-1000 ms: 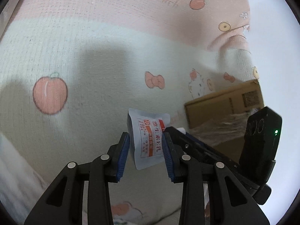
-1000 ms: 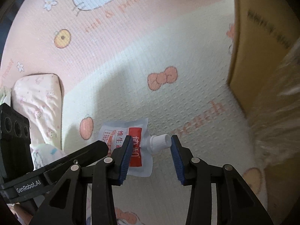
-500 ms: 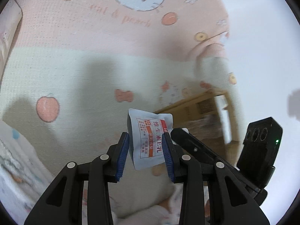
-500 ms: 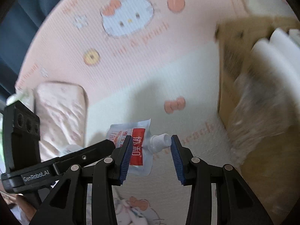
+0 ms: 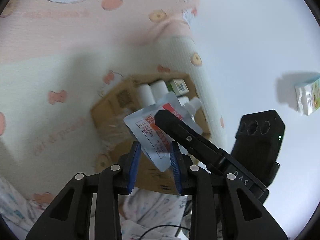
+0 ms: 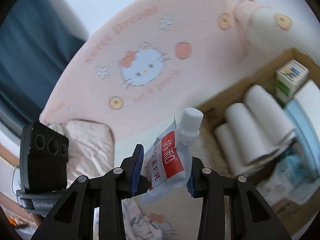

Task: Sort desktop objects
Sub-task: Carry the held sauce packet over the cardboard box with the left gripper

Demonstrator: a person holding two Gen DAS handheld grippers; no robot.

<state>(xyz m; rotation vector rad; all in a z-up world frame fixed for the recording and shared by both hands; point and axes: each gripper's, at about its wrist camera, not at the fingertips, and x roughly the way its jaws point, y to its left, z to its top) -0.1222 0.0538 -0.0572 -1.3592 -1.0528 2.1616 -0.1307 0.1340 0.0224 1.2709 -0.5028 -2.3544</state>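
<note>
Pouch (image 6: 170,160) hangs pinched between both grippers, above the open cardboard box (image 6: 238,92): the right gripper (image 6: 163,172) clamps its body, the left gripper (image 5: 155,156) its lower end. Its long axis tilts, white cap (image 6: 191,120) uppermost, toward the box. Red label reads "协和".

L gripper (image 5: 155,158) & R gripper (image 6: 165,169): both raised, jaws clamped on one spout pouch (image 6: 170,160), R crossing L's view
</note>
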